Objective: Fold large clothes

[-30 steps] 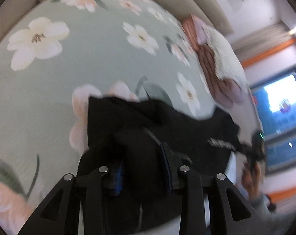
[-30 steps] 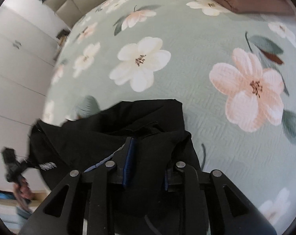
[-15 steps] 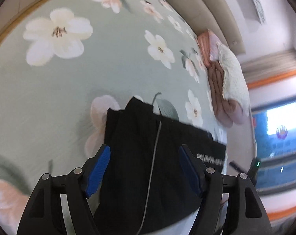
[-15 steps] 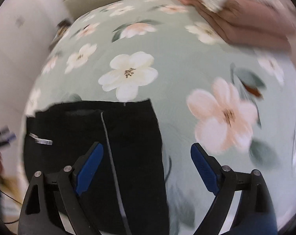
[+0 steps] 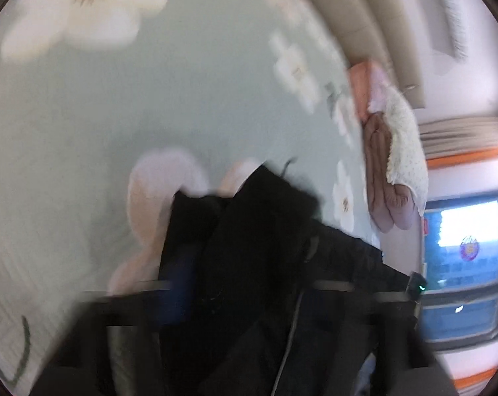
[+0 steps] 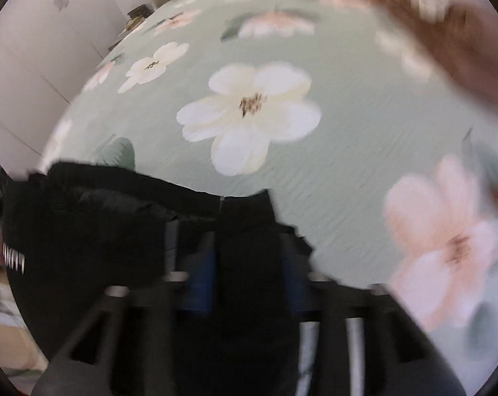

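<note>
A black garment with small white lettering lies at the near edge of a green floral bedspread. Both views are motion-blurred. My left gripper is shut on a bunched fold of the garment, which rises between its blue pads. In the right wrist view my right gripper is shut on another fold of the same garment, lifted a little off the bedspread.
A folded pink blanket with a cream cover lies at the far side of the bed, also blurred in the right wrist view. A window is on the right wall. White wardrobe doors stand left.
Half a second ago both grippers were open above the flat garment. Now both have shut on its folds and lift it; both views blur from fast motion.
</note>
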`<state>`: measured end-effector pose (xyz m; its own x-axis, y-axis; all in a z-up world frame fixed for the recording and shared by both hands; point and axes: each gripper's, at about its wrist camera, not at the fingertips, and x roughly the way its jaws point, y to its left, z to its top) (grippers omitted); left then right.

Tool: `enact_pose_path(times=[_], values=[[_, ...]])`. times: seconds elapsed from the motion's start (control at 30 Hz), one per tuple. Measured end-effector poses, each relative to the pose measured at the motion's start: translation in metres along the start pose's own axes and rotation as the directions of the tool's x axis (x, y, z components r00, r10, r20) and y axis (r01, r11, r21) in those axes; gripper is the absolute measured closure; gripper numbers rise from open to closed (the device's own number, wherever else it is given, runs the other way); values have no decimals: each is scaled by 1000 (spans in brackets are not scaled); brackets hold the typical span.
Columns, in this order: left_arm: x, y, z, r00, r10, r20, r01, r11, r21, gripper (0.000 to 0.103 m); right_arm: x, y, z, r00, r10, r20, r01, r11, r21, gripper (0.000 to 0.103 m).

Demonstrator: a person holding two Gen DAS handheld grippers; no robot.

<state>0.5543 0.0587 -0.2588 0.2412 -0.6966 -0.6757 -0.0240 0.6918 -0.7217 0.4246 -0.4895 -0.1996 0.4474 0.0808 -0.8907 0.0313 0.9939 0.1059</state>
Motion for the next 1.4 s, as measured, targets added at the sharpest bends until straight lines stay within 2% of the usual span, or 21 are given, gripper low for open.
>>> enact_pose_path(times=[0.1,0.2,0.27,0.4,0.47,0.53,0.6,0.67,0.77,0.8,0.83,0.87,0.93,0.97,1.03,1.07,1.13,1.23,1.3,1.37,1.4], values=[[-29,-34,-14,986,116,118,-131,984,122,95,-39,20,-9,983,-147,110,154,986,-57,84],[-74,-66,-17,969,102,227,-142,976,168,95,-78,27,-1,946,-247,209,265,962,-61,85],[-90,-82,-5,959,62,276,-119,974,194,95,-93,24,18,928,-263,264,283,958,-40,86],[-74,-85,25,943,83,321,-152,968,197,95,-73,26,54,902,-315,296,338,941,-28,86],[-46,-64,35,948,143,284,-194,968,158,95,-29,23,66,914,-337,228,353,935,-34,86],[-15,-33,40,959,180,221,-204,975,91,94,26,17,66,933,-340,113,348,936,-56,86],[14,1,40,976,175,133,-178,984,12,94,67,9,56,950,-312,10,312,949,-52,84],[34,21,36,984,160,84,-157,987,-44,89,87,7,47,952,-303,-43,301,953,-41,83],[30,19,40,987,142,75,-140,990,-31,83,91,9,44,943,-329,-47,328,944,-34,78],[25,19,45,989,136,61,-134,991,-27,81,89,7,45,943,-328,-55,327,945,-23,66],[20,22,48,991,127,50,-126,991,-38,73,84,3,46,943,-328,-64,328,945,-2,56],[15,28,51,992,121,44,-118,991,-60,64,73,0,46,950,-309,-54,310,950,31,56],[-11,38,56,992,108,68,-99,987,-128,63,40,-2,44,967,-255,-3,254,963,90,55],[-24,35,55,986,131,99,-118,985,-124,63,16,1,41,975,-221,33,216,970,115,54],[-57,12,49,967,188,173,-182,982,-50,63,-20,13,35,978,-190,83,179,976,124,48],[-67,0,43,966,183,184,-183,983,-20,63,-33,21,31,978,-182,96,171,978,116,44],[-80,-33,20,968,159,194,-172,984,52,63,-53,49,15,986,-141,88,133,987,94,35],[-76,-86,-28,971,151,185,-185,967,177,59,-64,92,-11,997,-53,54,48,996,80,34],[-64,-115,-65,976,133,173,-175,951,255,58,-72,125,-24,997,-15,79,9,997,76,34],[-53,-143,-105,969,125,211,-195,914,355,58,-75,153,-34,995,-9,95,4,998,60,34],[-45,-157,-125,964,113,240,-209,882,422,58,-74,166,-39,994,-27,108,22,999,47,34]])
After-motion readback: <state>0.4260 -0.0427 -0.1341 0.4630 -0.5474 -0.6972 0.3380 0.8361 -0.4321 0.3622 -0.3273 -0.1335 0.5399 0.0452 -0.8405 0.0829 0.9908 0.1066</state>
